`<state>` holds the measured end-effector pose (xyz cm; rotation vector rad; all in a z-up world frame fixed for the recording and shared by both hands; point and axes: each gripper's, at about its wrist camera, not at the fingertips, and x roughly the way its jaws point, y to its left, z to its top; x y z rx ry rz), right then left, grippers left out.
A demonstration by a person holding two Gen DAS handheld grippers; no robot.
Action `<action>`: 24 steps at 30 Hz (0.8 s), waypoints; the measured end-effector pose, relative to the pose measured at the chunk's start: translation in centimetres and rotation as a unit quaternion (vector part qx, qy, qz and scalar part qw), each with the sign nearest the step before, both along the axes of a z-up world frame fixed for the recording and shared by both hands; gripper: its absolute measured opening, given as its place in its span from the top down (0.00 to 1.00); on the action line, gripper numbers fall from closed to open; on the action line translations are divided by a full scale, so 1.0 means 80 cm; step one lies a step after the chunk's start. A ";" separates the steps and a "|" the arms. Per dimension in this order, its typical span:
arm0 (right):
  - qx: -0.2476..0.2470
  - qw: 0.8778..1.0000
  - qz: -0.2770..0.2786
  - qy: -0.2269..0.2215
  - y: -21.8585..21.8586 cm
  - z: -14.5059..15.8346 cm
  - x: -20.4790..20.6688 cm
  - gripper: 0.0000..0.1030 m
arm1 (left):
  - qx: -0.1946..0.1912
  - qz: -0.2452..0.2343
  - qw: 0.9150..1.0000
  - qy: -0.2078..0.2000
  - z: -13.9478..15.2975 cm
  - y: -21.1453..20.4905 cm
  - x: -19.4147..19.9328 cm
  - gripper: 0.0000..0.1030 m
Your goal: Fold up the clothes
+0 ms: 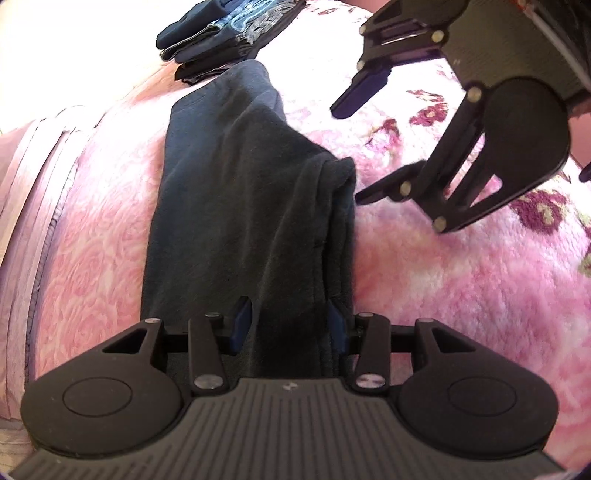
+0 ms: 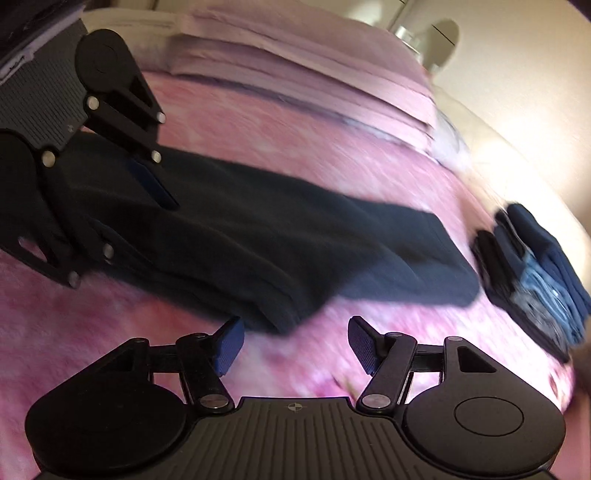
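A long dark garment [image 1: 240, 184], folded lengthwise, lies on the pink bedspread [image 1: 461, 295]. My left gripper [image 1: 289, 323] is down on its near end with the jaws apart. A thick fold of the cloth runs between the blue pads [image 1: 242, 321]. My right gripper [image 1: 354, 151] hovers wide open just right of the garment's middle, holding nothing. In the right wrist view, which is motion-blurred, the garment [image 2: 295, 229] stretches across the bed. There the right gripper [image 2: 295, 345] is open over bare blanket, and the left gripper [image 2: 144, 225] sits on the garment's left end.
A stack of folded dark and blue clothes [image 1: 229, 33] sits beyond the garment's far end, and shows as the stack [image 2: 535, 280] at the right. Lilac pillows or folded bedding [image 2: 295, 55] line the bed's head. The flowered pink blanket [image 1: 517, 206] spreads to the right.
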<state>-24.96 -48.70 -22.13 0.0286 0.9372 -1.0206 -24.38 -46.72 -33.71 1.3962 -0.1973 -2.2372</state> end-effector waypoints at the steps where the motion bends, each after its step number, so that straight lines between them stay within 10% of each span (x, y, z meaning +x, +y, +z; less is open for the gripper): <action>1: 0.000 1.000 0.007 0.001 -0.005 -0.002 0.004 0.38 | 0.001 0.004 1.000 0.001 0.001 -0.002 0.001 0.61; 3: 0.004 1.000 0.018 0.002 -0.016 -0.006 0.008 0.51 | 0.006 0.011 1.000 0.004 0.003 -0.005 0.001 0.61; 4: 0.010 1.000 0.026 0.004 -0.017 -0.008 0.006 0.73 | 0.008 0.012 1.000 0.005 0.004 -0.005 0.002 0.61; 8: 0.028 0.999 0.041 -0.004 -0.014 0.000 -0.012 0.93 | 0.023 0.003 1.000 0.005 0.004 -0.003 -0.001 0.61; 14: 0.071 0.996 0.044 -0.022 -0.018 0.010 -0.027 0.95 | 0.039 -0.002 0.999 -0.004 0.000 0.005 0.002 0.61; 24: 0.144 0.989 0.015 -0.029 -0.027 0.021 -0.031 0.95 | 0.055 0.141 0.988 -0.008 0.026 0.035 0.105 0.61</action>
